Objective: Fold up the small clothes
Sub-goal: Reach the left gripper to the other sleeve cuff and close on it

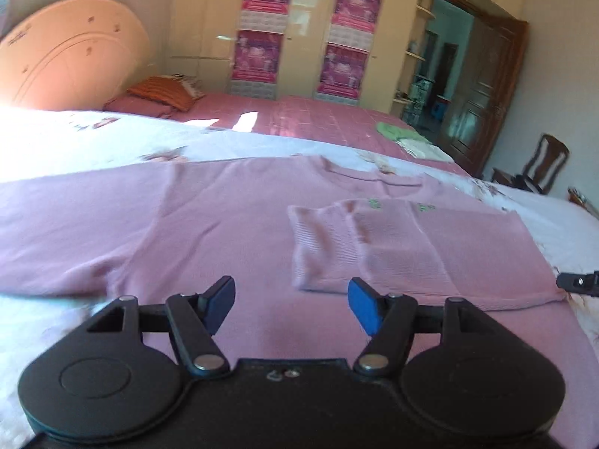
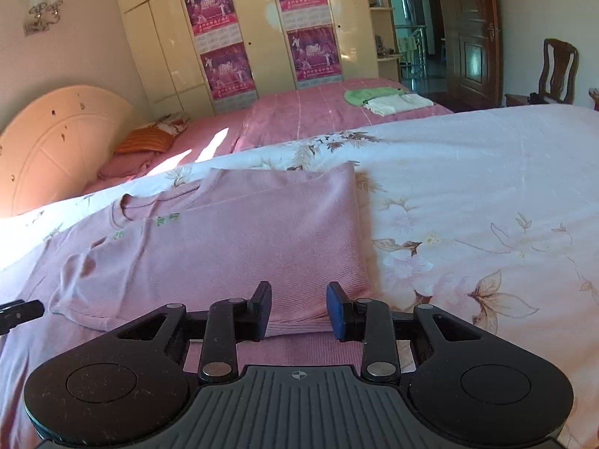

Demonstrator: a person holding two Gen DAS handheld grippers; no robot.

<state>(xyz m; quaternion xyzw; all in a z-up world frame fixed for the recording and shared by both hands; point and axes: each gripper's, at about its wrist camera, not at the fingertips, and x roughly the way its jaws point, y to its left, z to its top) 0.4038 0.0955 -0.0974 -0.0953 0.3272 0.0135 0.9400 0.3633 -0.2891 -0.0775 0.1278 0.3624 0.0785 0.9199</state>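
Sweater [image 2: 232, 247]: lying mid-frame on the sheet [image 2: 468, 194], one side folded over.
Left gripper [image 1: 291, 305]: hovering released, grasping nothing.
Right gripper [image 2: 298, 308]: hovering released, empty.

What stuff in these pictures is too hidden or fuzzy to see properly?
- Pink sweater, left wrist view: its near hem is hidden behind the left gripper, and motion blur smears its left sleeve.
- Green embroidery on the sweater: too small to read.
- Posters on the wardrobe: print too small.
- Folded clothes on the far bed: too distant to identify.
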